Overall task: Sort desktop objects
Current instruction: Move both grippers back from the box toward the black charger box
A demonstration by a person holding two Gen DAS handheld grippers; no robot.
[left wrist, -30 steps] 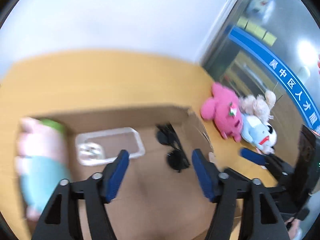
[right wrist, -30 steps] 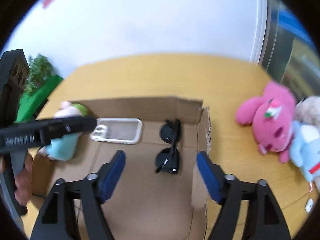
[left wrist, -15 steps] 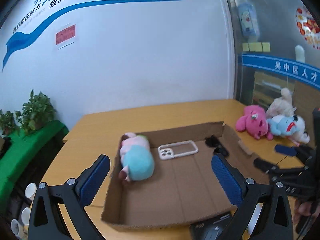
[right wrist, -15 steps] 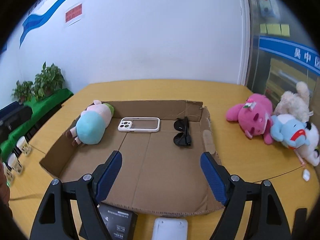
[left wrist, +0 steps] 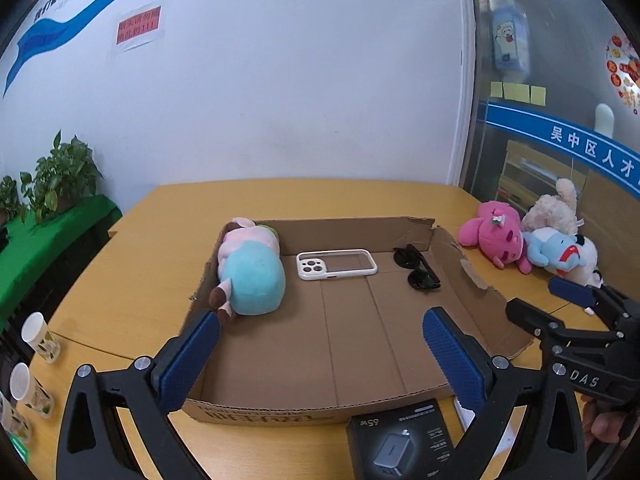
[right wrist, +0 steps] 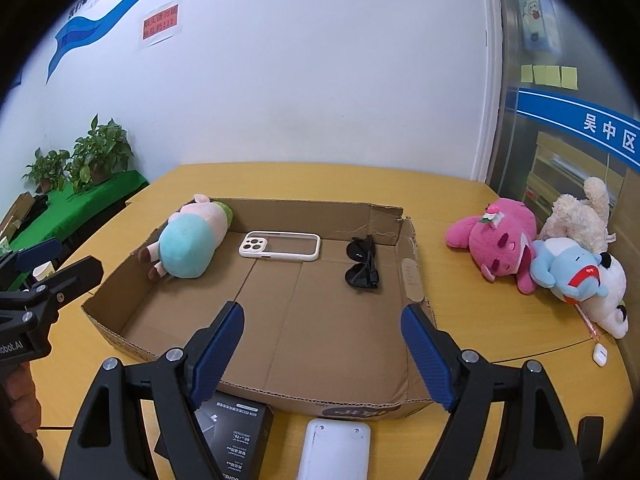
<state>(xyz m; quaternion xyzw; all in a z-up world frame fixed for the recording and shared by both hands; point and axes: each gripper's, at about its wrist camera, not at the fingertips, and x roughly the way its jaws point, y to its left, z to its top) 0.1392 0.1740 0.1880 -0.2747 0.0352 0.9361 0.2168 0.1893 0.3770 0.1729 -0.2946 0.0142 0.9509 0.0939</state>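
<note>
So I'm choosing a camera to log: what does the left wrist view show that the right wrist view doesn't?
Left only: paper cups at the table's left edge. Right only: a white device before the box and a small earbud case near the plushies. Both: box holding pig plush, phone case, sunglasses; black charger box; pink plush.

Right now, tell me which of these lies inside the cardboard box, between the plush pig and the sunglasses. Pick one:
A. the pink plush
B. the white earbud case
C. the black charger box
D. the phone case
D: the phone case lies flat on the floor of the cardboard box, with the plush pig to one side and the sunglasses to the other.
</note>
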